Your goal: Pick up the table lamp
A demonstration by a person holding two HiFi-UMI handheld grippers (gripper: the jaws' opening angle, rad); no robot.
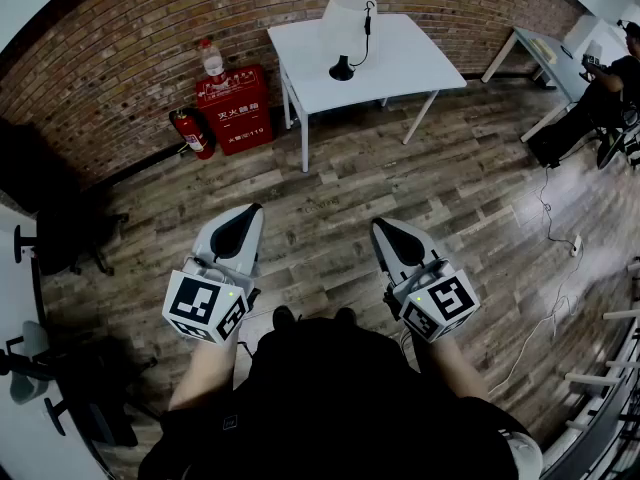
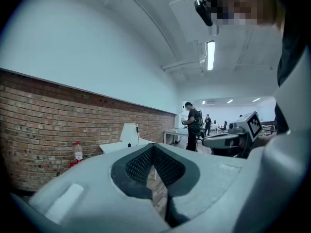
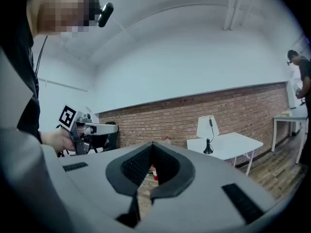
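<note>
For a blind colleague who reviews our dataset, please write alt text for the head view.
A person holds the left gripper and right gripper, both shut and empty, above a wooden floor. Farther ahead, the table lamp stands on a white table by a brick wall, a fire extinguisher to the table's left.

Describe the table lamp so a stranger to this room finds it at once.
Against the red brick wall stands a white square table on thin legs. On it is the table lamp, with a white shade and a round black base. It is the only thing on that table; the red cabinet stands on the floor beside it.
</note>
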